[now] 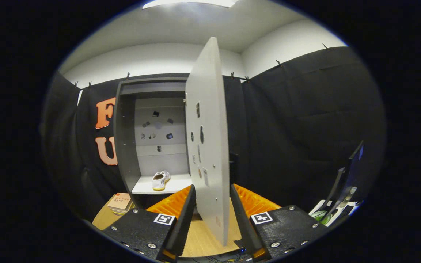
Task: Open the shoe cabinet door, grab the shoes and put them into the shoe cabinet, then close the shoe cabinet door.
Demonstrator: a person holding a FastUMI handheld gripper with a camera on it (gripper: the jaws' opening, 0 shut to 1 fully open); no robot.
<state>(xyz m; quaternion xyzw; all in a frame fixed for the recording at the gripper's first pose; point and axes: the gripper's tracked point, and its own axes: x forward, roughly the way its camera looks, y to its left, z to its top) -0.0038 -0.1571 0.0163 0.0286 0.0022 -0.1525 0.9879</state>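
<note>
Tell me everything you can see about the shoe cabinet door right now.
The shoe cabinet door is a flat pale grey panel, seemingly laminated board, swung wide open and seen nearly edge-on. Its face carries several small dark stickers or marks and a few tiny screws. It hangs upright from the cabinet's right side. Its lower free edge sits between the open gripper fingers; contact cannot be told.

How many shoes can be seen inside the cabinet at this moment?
1. A white shoe lies on the shelf of the open cabinet, beyond the fingers. The door, standing between the fingers, may hide another.
</note>
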